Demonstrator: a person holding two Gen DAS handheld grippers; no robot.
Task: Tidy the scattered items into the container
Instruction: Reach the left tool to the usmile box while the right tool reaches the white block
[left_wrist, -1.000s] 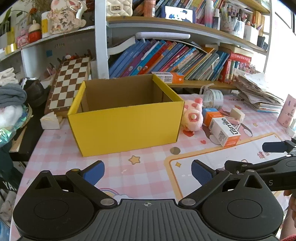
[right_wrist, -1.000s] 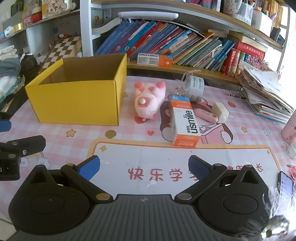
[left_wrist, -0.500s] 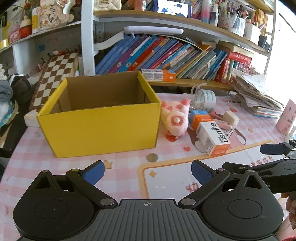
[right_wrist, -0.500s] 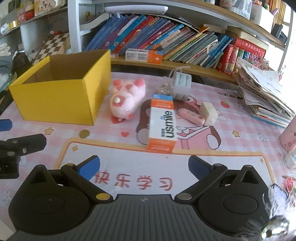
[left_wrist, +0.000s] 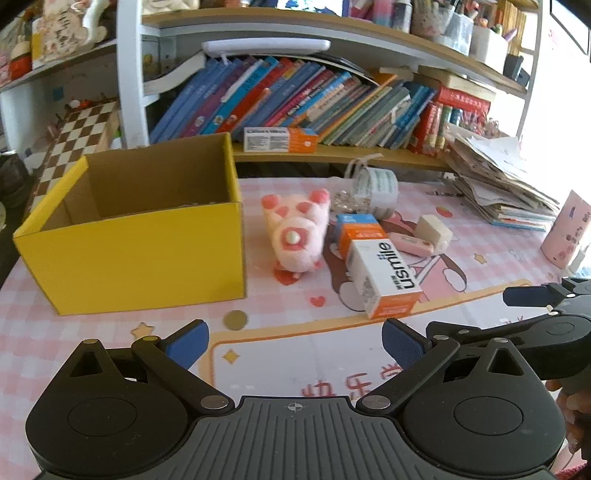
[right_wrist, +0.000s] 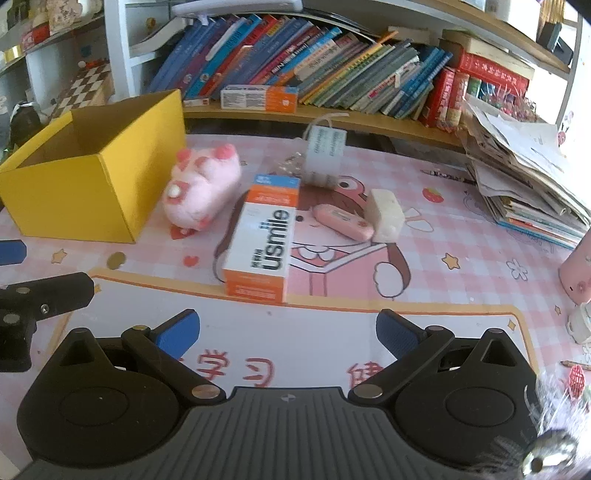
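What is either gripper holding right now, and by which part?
Nothing. The left gripper and the right gripper are both open and empty above the mat, short of the usmile box.

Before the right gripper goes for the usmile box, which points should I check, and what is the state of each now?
1. Right gripper jaws open, holding nothing: ok.
2. Usmile box lies flat, its long sides free to grasp: ok.
3. Pink plush apart from the usmile box: cannot tell.
4. Yellow box open on top: ok.
5. Room inside the yellow box: cannot tell, its floor is mostly hidden.
6. Left gripper open, out of the path: ok.
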